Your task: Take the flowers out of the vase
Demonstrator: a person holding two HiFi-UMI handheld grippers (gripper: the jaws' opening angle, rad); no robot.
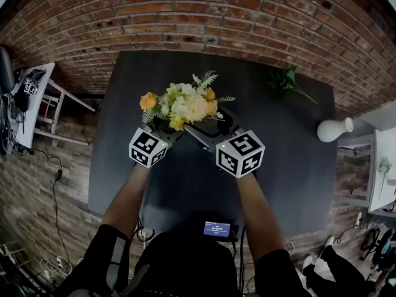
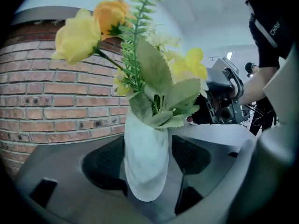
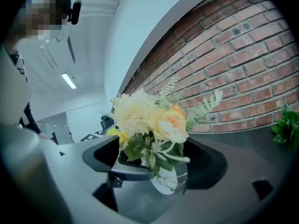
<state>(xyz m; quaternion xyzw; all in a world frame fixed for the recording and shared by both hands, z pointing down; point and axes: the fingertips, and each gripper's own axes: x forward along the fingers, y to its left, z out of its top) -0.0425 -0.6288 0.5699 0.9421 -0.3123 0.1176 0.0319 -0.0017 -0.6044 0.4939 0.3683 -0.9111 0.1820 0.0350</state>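
A bunch of yellow, cream and orange flowers (image 1: 185, 104) with fern sprigs stands at the middle of the dark table (image 1: 291, 166). Its small white vase (image 2: 145, 162) is hidden under the blooms in the head view. My left gripper (image 2: 145, 164) reaches in from the left with the vase body between its dark pads (image 2: 100, 164); I see no clear pressing on it. My right gripper (image 3: 154, 160) comes from the right, open, its jaws wide on either side of the leaves and stems (image 3: 156, 155) above the vase (image 3: 168, 181). In the head view both grippers (image 1: 162, 127) (image 1: 213, 125) meet under the bouquet.
A second white vase (image 1: 334, 129) lies at the table's right edge. A loose green sprig (image 1: 286, 82) rests at the back right. A brick wall (image 1: 198, 11) runs behind the table. A white stand (image 1: 37, 104) is at the left, a small screen (image 1: 216, 229) at the near edge.
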